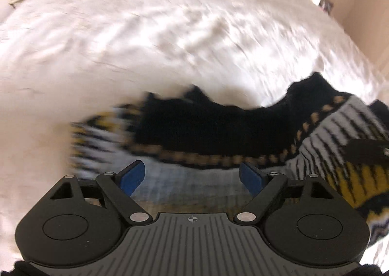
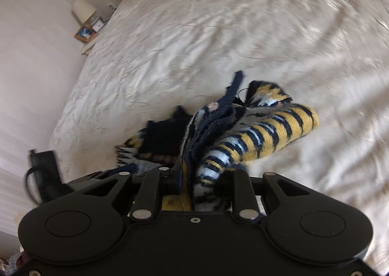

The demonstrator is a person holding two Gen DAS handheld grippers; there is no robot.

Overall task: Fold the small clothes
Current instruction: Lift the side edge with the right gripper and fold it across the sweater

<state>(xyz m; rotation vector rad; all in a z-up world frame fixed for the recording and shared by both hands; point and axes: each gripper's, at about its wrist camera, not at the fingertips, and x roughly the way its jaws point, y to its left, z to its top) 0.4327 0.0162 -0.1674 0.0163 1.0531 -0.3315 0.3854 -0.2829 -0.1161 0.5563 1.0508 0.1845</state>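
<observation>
A: How is the left gripper standing?
B: It is pointing steeply downward, blue pads spread wide, gripping nothing.
A: And the right gripper?
B: It is clamping bunched knitwear.

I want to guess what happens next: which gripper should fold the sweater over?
Right, probably. The right gripper is shut on the sweater; the left gripper is open, holding nothing.

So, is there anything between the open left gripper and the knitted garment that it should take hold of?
Nothing visible. The left gripper is open directly over the knitted garment, with only fabric between its blue pads. The right gripper already pinches a bunched part of it above the bedspread.
</observation>
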